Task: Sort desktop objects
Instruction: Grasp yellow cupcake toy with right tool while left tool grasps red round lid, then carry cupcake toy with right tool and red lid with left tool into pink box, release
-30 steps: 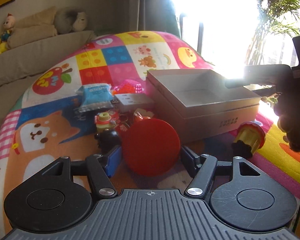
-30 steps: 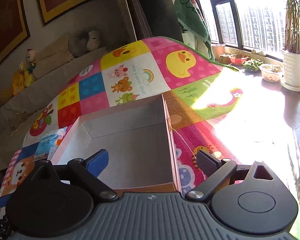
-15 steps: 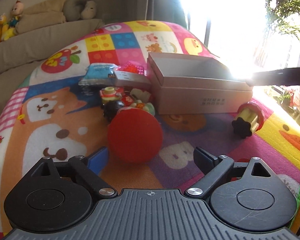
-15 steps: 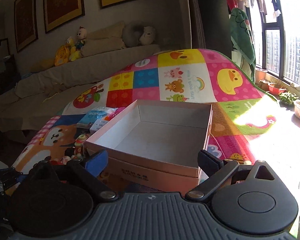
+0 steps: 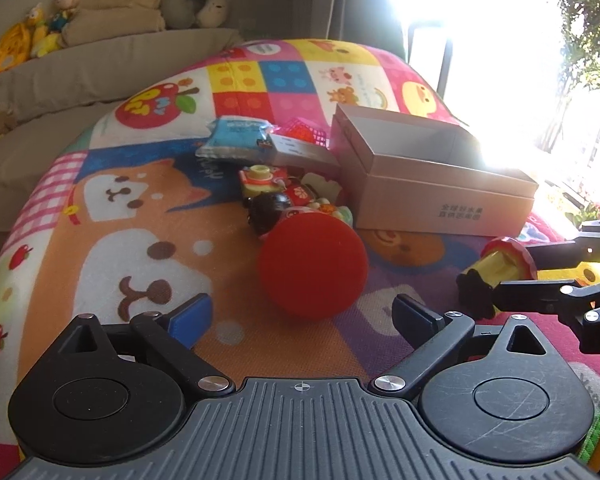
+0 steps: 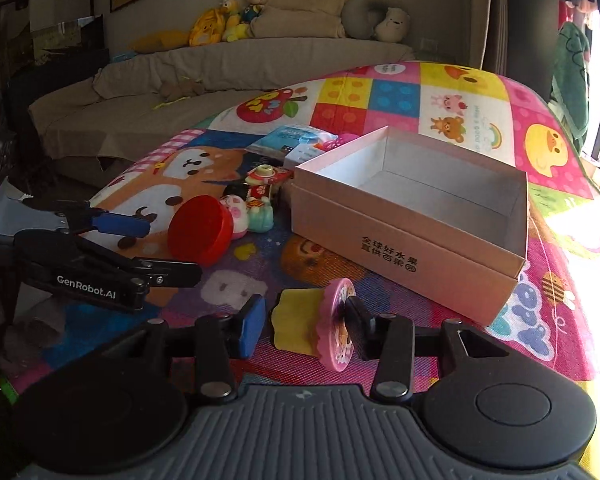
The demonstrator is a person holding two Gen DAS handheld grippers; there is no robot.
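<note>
An open beige cardboard box (image 6: 452, 236) (image 5: 440, 196) sits on the colourful play mat. A red round lid (image 5: 313, 267) (image 6: 200, 230) stands on edge in front of my open left gripper (image 5: 302, 314), just beyond its fingertips. A toy cupcake with yellow base and pink top (image 6: 316, 330) (image 5: 496, 276) lies on its side between the fingers of my right gripper (image 6: 306, 330), which is open around it. Small toy figures (image 6: 256, 196) (image 5: 288, 196), a blue packet (image 5: 236, 140) and a small white box (image 5: 296, 150) lie left of the cardboard box.
The mat (image 6: 480, 92) covers a low table. A grey sofa (image 6: 220, 72) with plush toys runs along the back wall. Bright windows and plants stand at the right. My left gripper (image 6: 140, 248) shows in the right wrist view.
My left gripper has pulled back from the red lid, which now stands free. My right gripper has come down from above the box to the toy cupcake.
</note>
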